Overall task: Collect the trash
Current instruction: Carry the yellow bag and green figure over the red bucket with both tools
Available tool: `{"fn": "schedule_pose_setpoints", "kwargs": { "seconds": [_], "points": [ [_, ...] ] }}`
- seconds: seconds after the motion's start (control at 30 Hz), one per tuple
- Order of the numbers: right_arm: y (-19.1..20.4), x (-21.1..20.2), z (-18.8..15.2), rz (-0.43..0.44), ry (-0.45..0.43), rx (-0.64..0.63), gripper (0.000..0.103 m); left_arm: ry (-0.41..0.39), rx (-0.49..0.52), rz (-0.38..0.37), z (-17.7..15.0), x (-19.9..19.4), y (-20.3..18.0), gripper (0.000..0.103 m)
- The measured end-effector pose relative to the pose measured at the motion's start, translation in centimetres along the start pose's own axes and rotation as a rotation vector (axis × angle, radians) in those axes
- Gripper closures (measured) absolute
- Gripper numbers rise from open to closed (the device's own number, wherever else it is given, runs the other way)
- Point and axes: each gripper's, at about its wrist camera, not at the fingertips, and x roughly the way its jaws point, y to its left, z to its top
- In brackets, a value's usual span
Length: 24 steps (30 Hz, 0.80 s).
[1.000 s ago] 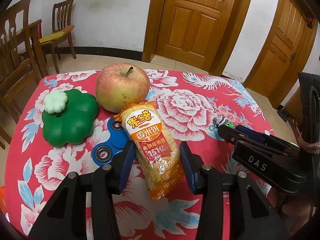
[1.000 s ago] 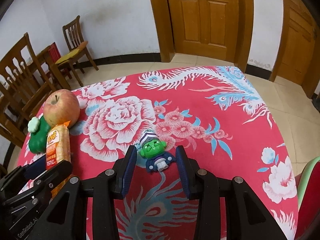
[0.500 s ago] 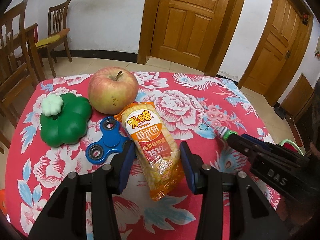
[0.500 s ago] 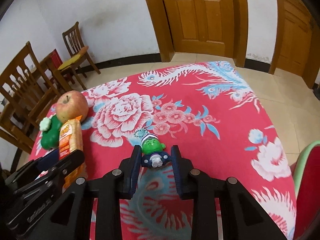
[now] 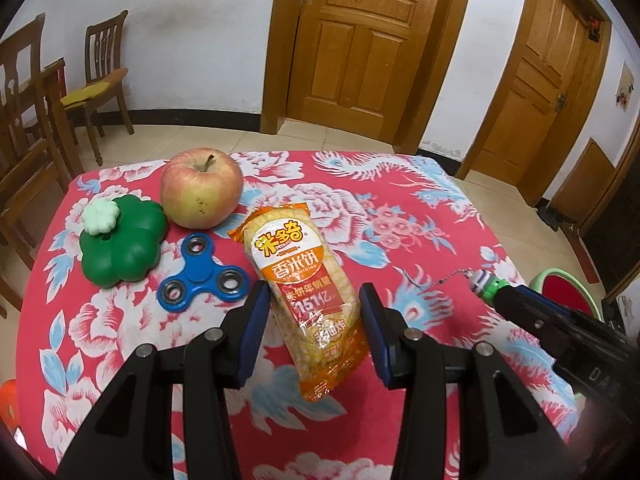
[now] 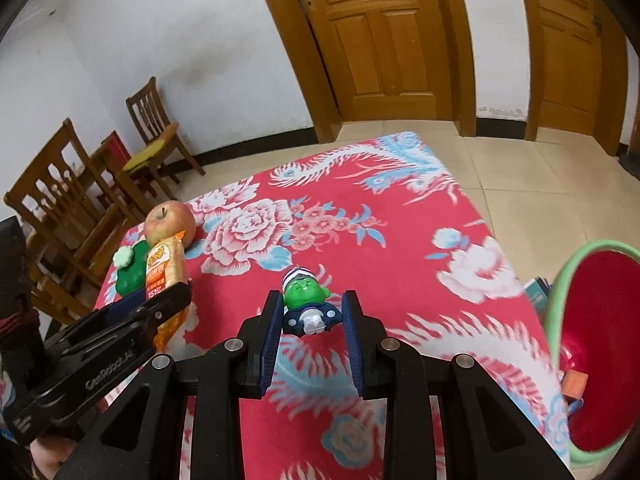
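An orange rice-cracker packet [image 5: 296, 264] is clamped between the blue pads of my left gripper [image 5: 313, 292] and held above the red flowered tablecloth [image 5: 420, 216]. In the right wrist view the same packet [image 6: 164, 268] sticks out of that gripper at the left. My right gripper [image 6: 312, 308] is shut on a small green-faced toy figure [image 6: 302, 290] with a striped cap. The figure's head [image 5: 486, 282] and thin chain show at the tip of the right gripper [image 5: 508, 298] in the left wrist view. A green-rimmed red bin [image 6: 560, 280] stands beside the table at the right.
An apple [image 5: 200, 192], a green clover-shaped box [image 5: 124, 244] and a blue fidget spinner [image 5: 200, 276] lie on the left part of the cloth. Wooden chairs [image 6: 68, 200] stand left of the table and wooden doors [image 5: 360, 48] behind it. The bin's rim [image 5: 560, 276] shows past the table's right edge.
My right gripper closed on the toy figure, lifted it off the cloth and carried it right toward the bin. My left gripper rose with the packet, and the table objects now look farther off.
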Motion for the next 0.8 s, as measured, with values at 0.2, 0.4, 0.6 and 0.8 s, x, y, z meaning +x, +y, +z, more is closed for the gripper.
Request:
{"fn": "schedule_pose_setpoints", "kwargs": {
  "seconds": [0.2, 0.4, 0.6, 0.8],
  "points": [
    [-1.6, -3.5, -0.5, -0.014, -0.049, 0.023, 0.073, 0.000, 0.022, -0.027, -0.5, -1.1, -1.9, 0.057],
    [-2.8, -6.4, -1.1, -0.020, -0.099, 0.042, 0.073, 0.001, 0.056, -0.065, -1.0, -2.3, -4.5, 0.057],
    [-4.4, -9.0, -1.5, -0.031, -0.146, 0.072, 0.073, 0.000, 0.091, -0.097, -1.5, -3.2, -7.0, 0.057],
    [-6.2, -11.0, -2.2, -0.054, -0.174, 0.105, 0.073, 0.001, 0.115, -0.122, -1.8, -3.7, -9.2, 0.057]
  ]
}}
